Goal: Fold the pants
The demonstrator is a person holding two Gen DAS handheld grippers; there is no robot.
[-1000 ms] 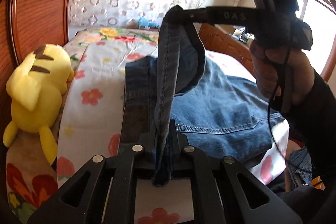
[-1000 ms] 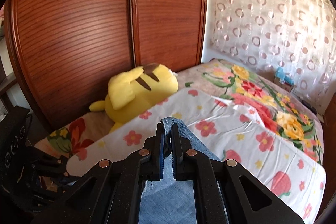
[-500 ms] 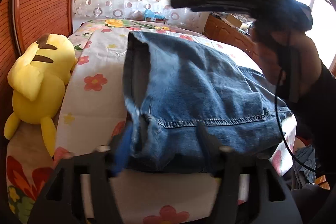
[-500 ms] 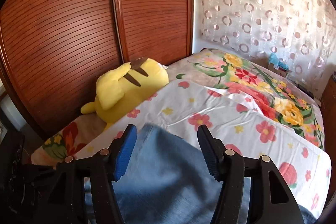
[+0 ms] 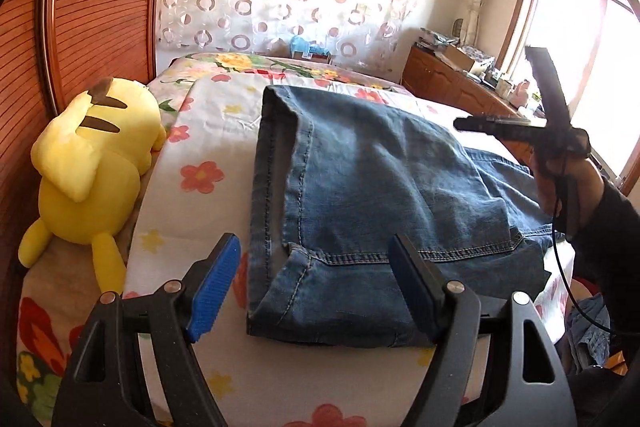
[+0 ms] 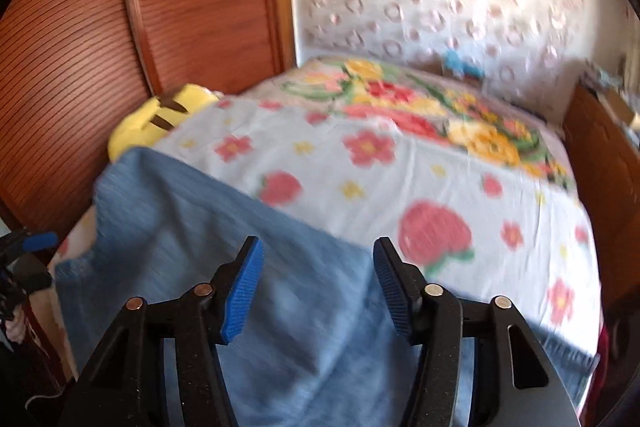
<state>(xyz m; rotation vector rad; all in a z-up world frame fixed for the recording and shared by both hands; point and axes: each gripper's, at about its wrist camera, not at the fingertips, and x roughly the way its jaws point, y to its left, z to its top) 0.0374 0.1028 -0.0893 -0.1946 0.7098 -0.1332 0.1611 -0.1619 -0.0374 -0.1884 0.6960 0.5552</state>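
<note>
One pair of blue denim pants (image 5: pixel 372 195), folded flat, hems stacked, lying on the flower-print white bedsheet (image 5: pixel 216 131) just ahead of both tongs; left gripper (image 5: pixel 314 285) spread, empty; right gripper (image 6: pixel 318 285) spread, empty; one yellow plush toy (image 5: pixel 86 171) left of the pants.

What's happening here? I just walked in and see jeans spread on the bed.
A person with a gripper in each hand is folding blue jeans on the flower-print bedsheet. The jeans lie folded flat. The left gripper and right gripper are both open above the denim, holding nothing. A yellow plush toy lies beside the jeans, by the wooden wardrobe.
</note>
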